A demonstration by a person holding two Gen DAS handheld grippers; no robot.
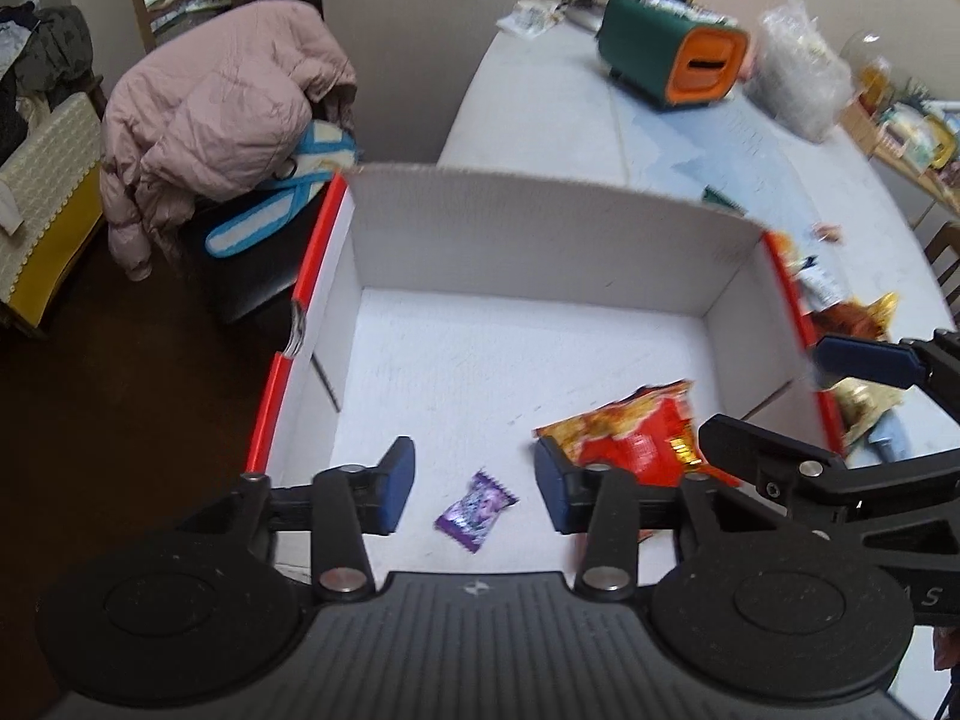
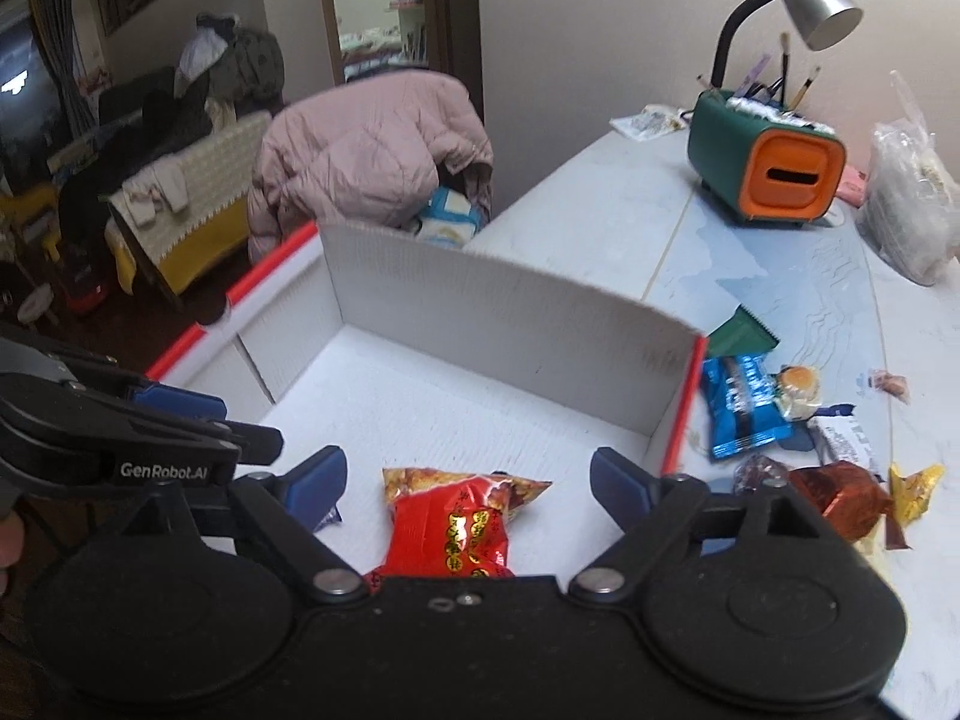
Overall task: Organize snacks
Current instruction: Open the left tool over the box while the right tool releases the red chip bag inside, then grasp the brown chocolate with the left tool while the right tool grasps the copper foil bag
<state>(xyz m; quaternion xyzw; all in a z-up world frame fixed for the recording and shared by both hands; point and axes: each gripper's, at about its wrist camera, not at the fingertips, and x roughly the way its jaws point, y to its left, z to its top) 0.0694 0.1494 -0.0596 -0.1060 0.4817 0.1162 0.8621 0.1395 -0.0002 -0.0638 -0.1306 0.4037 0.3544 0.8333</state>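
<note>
From the left wrist view, the left gripper [image 1: 474, 486] hangs wide open and empty over the white box [image 1: 540, 228], a purple candy [image 1: 476, 508] lying between its fingers. From the right wrist view, the right gripper [image 2: 468, 480] gapes empty above a red snack packet [image 2: 453, 531]; more snacks, blurred, probably wrapped sweets, wait right of the box, so the next grasp should be centred and gentle.

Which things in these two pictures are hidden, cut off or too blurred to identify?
- Red snack packet: its near end is hidden by the right gripper body in the right wrist view.
- Small purple candy: print too small to read, left wrist view; the right view shows only a corner.
- Snacks beside the white cardboard box: blurred and hidden by its wall in the left wrist view.
- Left gripper: open, holds nothing.
</note>
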